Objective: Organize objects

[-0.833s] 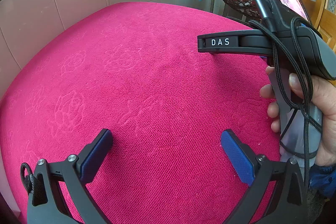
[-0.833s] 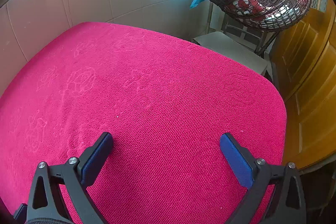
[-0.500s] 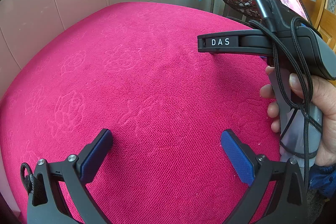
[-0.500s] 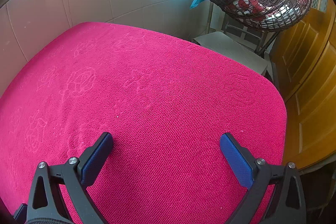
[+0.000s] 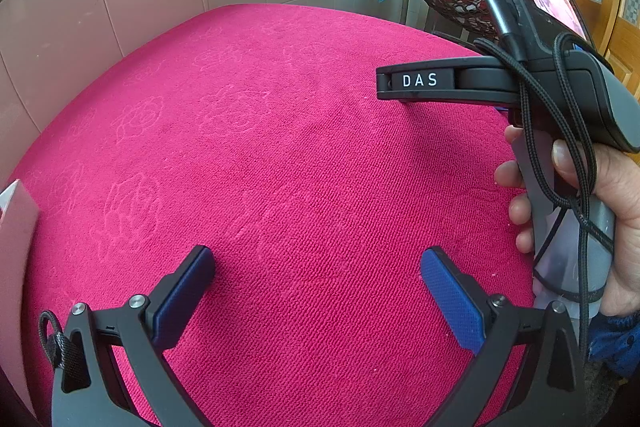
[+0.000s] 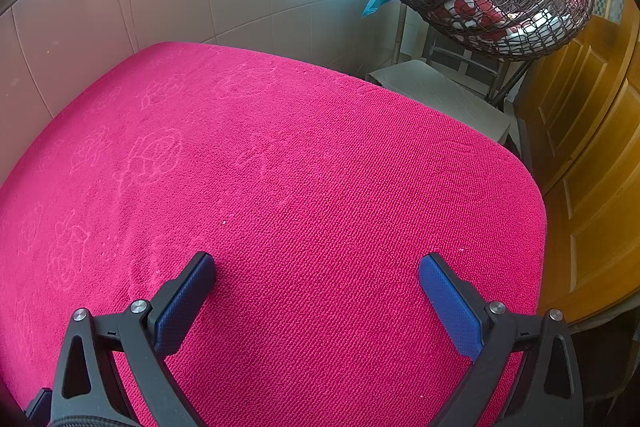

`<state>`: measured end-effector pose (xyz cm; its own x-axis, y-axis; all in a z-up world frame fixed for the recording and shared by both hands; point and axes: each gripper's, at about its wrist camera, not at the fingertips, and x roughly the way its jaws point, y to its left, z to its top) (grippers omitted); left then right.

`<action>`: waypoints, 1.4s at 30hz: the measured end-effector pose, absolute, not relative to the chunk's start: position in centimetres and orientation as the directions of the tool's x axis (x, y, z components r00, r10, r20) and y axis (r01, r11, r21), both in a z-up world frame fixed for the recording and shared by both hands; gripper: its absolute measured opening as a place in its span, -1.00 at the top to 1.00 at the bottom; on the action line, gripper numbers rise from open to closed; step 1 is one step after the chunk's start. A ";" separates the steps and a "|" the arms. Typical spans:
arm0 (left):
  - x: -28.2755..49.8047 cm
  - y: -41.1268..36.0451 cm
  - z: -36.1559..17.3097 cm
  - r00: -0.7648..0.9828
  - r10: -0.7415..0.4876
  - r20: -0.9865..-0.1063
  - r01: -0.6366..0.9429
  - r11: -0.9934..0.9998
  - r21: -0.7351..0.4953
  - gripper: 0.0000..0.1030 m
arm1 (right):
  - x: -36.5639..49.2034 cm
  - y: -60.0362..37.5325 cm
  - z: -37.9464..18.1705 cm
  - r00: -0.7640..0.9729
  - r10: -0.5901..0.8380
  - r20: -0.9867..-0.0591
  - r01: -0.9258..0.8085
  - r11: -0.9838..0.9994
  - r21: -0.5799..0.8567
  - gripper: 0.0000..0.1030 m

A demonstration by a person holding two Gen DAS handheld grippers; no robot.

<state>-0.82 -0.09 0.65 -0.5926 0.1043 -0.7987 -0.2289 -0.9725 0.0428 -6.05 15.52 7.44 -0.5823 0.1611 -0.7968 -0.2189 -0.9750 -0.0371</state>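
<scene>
Left gripper point(image 5: 318, 285): jaws spread fully wide, nothing between, poised over pink cloth point(image 5: 280, 147). Right gripper point(image 6: 316, 287): same, empty, tilted down at cloth, likely ready for first pick. No objects to organize visible; pale blurred edge point(image 5: 16, 247) far left, unidentifiable.

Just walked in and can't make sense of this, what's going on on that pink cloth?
A person holds a two-finger gripper in each hand over a table covered with a pink towel. The left gripper and the right gripper are both wide open and hold nothing. The person's right hand shows on its handle. No objects to organize lie on the visible cloth yet; something pale and blurred shows at the left edge, but I cannot tell what it is.
</scene>
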 end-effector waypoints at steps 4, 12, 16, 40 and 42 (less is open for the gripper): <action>-0.7 -0.3 0.9 -0.598 0.083 -0.797 -0.235 -0.969 0.076 -1.00 | -6.2 15.6 7.2 -0.582 0.162 -0.797 -0.219 -0.975 -0.038 -1.00; -0.6 -1.1 0.9 -0.570 0.091 -0.817 -0.245 -0.968 0.062 -1.00 | -6.4 15.5 7.2 -0.581 0.163 -0.797 -0.219 -0.975 -0.040 -1.00; -1.6 -0.5 0.3 -0.603 0.100 -0.791 -0.223 -0.974 0.047 -1.00 | -6.3 15.4 7.1 -0.582 0.163 -0.797 -0.220 -0.975 -0.038 -1.00; -1.2 -1.3 1.1 -0.543 0.103 -0.834 -0.254 -0.966 0.046 -1.00 | -6.7 15.8 6.4 -0.579 0.165 -0.799 -0.220 -0.975 -0.043 -1.00; -2.3 0.0 0.6 -0.613 0.102 -0.784 -0.215 -0.976 0.041 -1.00 | -6.6 15.9 6.4 -0.579 0.165 -0.798 -0.220 -0.975 -0.042 -1.00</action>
